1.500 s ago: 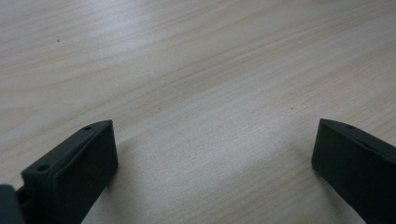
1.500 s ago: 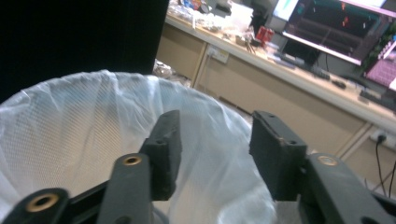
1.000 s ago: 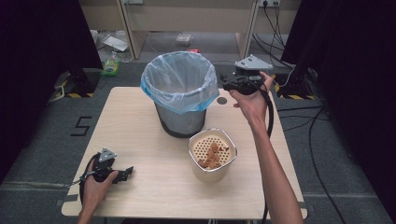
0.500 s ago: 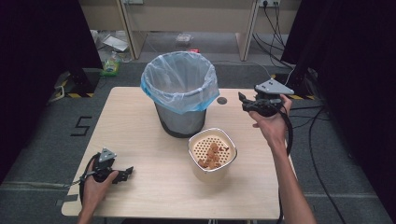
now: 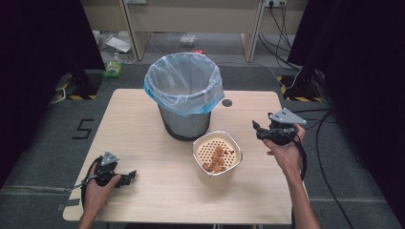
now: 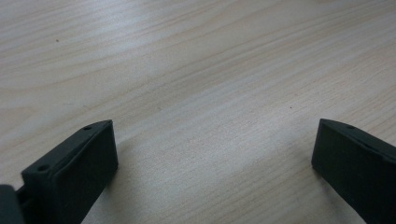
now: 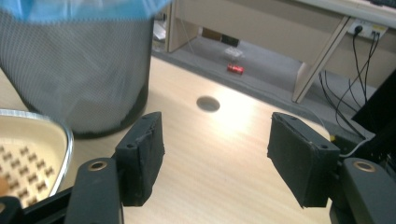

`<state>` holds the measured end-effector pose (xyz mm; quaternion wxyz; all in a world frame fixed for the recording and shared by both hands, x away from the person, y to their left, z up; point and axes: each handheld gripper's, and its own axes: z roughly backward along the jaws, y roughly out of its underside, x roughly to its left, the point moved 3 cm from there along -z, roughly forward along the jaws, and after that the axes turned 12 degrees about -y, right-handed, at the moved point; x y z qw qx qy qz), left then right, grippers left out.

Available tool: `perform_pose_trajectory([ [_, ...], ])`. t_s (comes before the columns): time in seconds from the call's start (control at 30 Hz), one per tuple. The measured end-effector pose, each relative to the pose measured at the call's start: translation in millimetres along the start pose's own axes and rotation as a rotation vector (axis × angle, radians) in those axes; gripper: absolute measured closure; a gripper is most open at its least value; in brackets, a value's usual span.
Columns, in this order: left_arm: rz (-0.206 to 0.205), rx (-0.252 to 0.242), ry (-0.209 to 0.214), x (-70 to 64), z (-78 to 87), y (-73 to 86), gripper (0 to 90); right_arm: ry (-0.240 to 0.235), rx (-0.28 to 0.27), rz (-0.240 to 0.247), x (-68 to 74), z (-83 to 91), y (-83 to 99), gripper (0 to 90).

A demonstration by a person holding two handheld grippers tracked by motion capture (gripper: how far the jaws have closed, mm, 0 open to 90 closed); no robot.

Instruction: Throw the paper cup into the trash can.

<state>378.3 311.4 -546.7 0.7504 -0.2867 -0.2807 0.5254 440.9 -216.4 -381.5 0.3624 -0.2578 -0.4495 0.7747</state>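
Jaws of both grippers stand apart w/ nothing between them. Right gripper (image 5: pixel 260 131) is held up off the desk (image 5: pixel 143 124), to the right of the cream bowl (image 5: pixel 217 155) and well apart from it, jaws pointing left toward the bin (image 5: pixel 184 95). Right hand (image 5: pixel 285 148) grips it from behind, forearm running in from the bottom edge, wrist bent a bit, grey plate on top. In the right gripper view the right gripper (image 7: pixel 212 154) has only bare desk between its black pads; bowl rim (image 7: pixel 63 130) sits at the lower left, bin's mesh wall (image 7: pixel 74 65) w/ blue bag rises behind it, a round cable hole (image 7: pixel 208 103) lies beyond.

Bowl stands just in front of the bin, near touching its base; brown food bits (image 5: pixel 216 160) lie on its perforated insert.

Left gripper (image 5: pixel 128 176) rests low on the desk, well left of the bowl & nearer the front edge, jaws pointing right. Left hand (image 5: pixel 95 188) wraps round it, forearm coming up from the bottom. In the left gripper view the left gripper (image 6: pixel 215 154) has pads wide apart over plain wood grain.
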Motion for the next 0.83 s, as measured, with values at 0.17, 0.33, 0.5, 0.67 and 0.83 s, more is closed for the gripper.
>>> perform_pose_trajectory([
  [0.17, 0.0, 0.0, 0.0, 0.0, 0.0, 0.0, 0.0, 0.0, 0.022, -0.018, 3.5, 0.2, 21.7, 35.2],
  [0.33, -0.001, 0.0, 0.001, 0.0, 0.1, 0.0, 0.0, 0.0, 0.051, -0.046, 6.5, -3.9, 47.7, 35.0],
  [0.5, -0.001, 0.0, 0.0, 0.0, 0.0, 0.0, 0.0, -0.009, 0.098, -0.071, 9.5, -10.0, 73.9, 34.4],
  [0.67, 0.0, 0.0, 0.001, 0.0, 0.0, 0.0, 0.0, -0.007, 0.137, -0.106, 7.9, -12.8, 97.1, 34.3],
  [0.83, -0.001, 0.0, 0.001, 0.0, 0.1, 0.0, 0.0, -0.012, 0.178, -0.135, 6.1, -14.0, 115.4, 33.5],
])
